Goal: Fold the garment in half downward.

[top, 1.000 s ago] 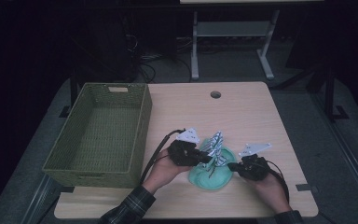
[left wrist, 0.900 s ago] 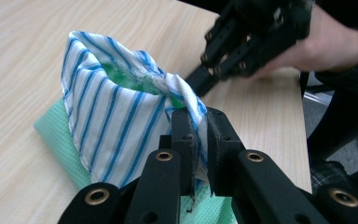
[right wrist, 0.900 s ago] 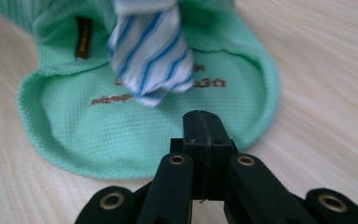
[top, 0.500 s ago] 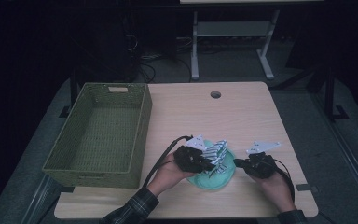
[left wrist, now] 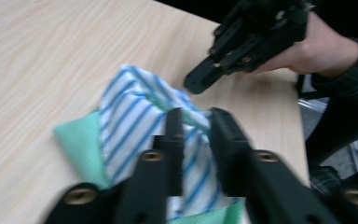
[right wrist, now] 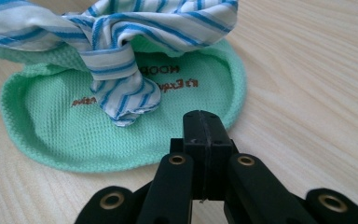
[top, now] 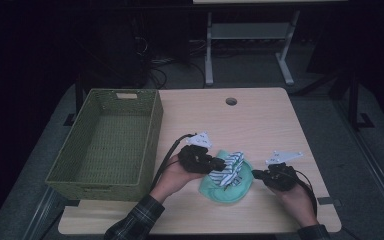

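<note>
Shifted right since earlier: left gripper (top: pixel 219 163), clamped on striped cloth (top: pixel 230 169); right gripper (top: pixel 256 174) clenched empty near table's front edge.

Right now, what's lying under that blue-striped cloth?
The striped cloth lies bunched on a green mesh cloth printed with reddish lettering, spread on the wooden table. The left gripper pinches the striped cloth. Part of the lettering is covered.
</note>
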`<state>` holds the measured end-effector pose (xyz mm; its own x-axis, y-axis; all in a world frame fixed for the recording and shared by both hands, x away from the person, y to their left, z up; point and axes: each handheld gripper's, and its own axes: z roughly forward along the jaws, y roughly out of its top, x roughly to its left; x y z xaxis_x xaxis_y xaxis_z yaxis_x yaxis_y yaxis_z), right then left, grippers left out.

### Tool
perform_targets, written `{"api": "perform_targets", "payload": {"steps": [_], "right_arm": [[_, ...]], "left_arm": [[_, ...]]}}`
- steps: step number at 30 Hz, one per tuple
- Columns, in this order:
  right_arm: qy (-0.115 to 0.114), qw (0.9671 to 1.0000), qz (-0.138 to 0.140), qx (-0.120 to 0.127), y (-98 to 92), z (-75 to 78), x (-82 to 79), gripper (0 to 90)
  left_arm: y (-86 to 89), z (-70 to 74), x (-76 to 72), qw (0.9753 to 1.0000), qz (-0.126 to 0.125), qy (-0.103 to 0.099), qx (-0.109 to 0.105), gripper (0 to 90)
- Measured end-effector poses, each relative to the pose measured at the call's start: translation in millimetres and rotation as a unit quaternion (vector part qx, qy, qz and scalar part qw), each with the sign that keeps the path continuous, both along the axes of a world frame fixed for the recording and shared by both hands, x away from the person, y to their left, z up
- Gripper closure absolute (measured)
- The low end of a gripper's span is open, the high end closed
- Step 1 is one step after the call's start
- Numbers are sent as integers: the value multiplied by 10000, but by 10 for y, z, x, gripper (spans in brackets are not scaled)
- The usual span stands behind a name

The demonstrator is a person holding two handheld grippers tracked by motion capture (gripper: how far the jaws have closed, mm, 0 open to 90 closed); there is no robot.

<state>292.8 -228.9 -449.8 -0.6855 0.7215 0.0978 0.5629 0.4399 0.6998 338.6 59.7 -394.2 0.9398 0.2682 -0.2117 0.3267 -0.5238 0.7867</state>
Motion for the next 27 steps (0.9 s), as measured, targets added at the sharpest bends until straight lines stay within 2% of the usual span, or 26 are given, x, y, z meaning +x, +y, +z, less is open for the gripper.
{"api": "perform_targets", "payload": {"steps": [1, 4, 8, 13, 20, 27], "right_arm": [[-31, 10000, 16, -4, -7, -3, 4, 898], [-24, 10000, -12, 1, -19, -2, 5, 898], [-30, 10000, -35, -1, -41, 3, 10, 898], [-56, 10000, -46, -2, -65, 1, 16, 898], [-56, 10000, -73, -13, -92, 7, 15, 898], [-80, 9998, -157, 9, -125, 14, 15, 898]], "left_arm": [[1, -17, 21, 10000, 42, -6, 14, 893], [-27, -92, 85, 9999, 104, -14, 120, 895], [-103, -170, 138, 9998, 126, 23, 132, 895], [-242, -232, 146, 9999, -19, 80, 130, 896], [-431, -333, 107, 9991, -259, 107, 307, 895], [-570, -427, 81, 9982, -357, 139, 460, 896]]}}
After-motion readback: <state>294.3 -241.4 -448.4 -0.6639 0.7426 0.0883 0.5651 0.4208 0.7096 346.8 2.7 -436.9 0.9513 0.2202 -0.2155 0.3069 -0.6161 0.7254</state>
